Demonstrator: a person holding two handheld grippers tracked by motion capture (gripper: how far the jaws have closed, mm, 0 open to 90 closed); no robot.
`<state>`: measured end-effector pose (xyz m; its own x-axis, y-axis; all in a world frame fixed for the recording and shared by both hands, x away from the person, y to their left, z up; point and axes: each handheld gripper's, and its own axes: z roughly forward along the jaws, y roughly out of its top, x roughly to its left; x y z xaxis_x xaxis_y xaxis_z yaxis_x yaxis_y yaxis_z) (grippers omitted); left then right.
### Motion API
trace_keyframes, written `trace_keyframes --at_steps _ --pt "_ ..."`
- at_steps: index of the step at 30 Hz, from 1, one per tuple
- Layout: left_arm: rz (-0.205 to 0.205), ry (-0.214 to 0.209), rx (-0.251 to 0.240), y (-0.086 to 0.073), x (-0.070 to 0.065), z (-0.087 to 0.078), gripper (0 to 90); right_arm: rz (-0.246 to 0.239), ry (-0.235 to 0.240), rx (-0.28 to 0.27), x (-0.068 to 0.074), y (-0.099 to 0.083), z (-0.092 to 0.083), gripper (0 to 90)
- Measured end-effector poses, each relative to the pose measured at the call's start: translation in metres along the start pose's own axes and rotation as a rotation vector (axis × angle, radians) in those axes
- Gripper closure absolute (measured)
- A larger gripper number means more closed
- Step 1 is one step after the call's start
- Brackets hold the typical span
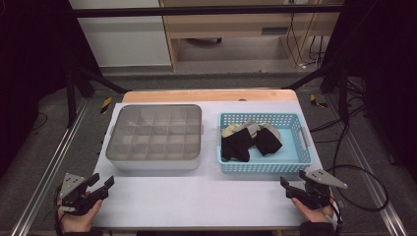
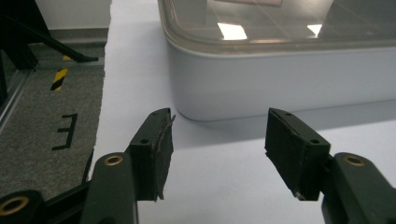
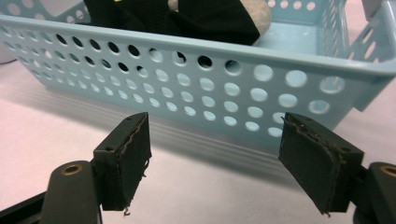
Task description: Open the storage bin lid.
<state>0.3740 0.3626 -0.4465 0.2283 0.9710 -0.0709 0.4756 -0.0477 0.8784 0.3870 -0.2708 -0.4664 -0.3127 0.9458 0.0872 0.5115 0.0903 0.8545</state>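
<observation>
White desk: pale sheet over a wooden top; both grippers sit at its near edge, one at each corner.
Left gripper: held in a hand at the near left corner, grey plate on top, jaws pointing toward the box.
Left jaws: wide apart, nothing between them; in the left gripper view bare desk shows in the gap and the box wall stands just ahead, not touched.
Right gripper: held in a hand at the near right corner, cable trailing off to the right.
Right jaws: spread wide, holding nothing; in the right gripper view they stand a little short of the basket wall, apart from it.
Box: grey, lidded, on the left half of the desk; the clear lid shows a grid of compartments under it.
Basket: light blue plastic with round holes, on the right half, beside the box with a gap between.
Socks: black and pale pieces heaped in the left and middle of the basket; its right end is bare.
Beyond: wooden desk edge, then grey floor, a pale cabinet and cables.
</observation>
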Motion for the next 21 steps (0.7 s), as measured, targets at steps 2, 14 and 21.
trace_keyframes --at_steps 2,14,21 --pt "0.0 0.004 -0.019 0.002 0.0 -0.004 42.8 -0.011 -0.002 -0.004 0.003 0.002 -0.001 25.0" --pt "-0.019 -0.019 -0.037 0.017 0.002 -0.012 36.8 0.004 0.034 -0.03 0.017 0.013 -0.007 25.6" --pt "-0.022 -0.023 -0.041 0.024 0.004 -0.016 34.6 -0.018 0.071 -0.039 0.03 0.02 -0.007 25.1"
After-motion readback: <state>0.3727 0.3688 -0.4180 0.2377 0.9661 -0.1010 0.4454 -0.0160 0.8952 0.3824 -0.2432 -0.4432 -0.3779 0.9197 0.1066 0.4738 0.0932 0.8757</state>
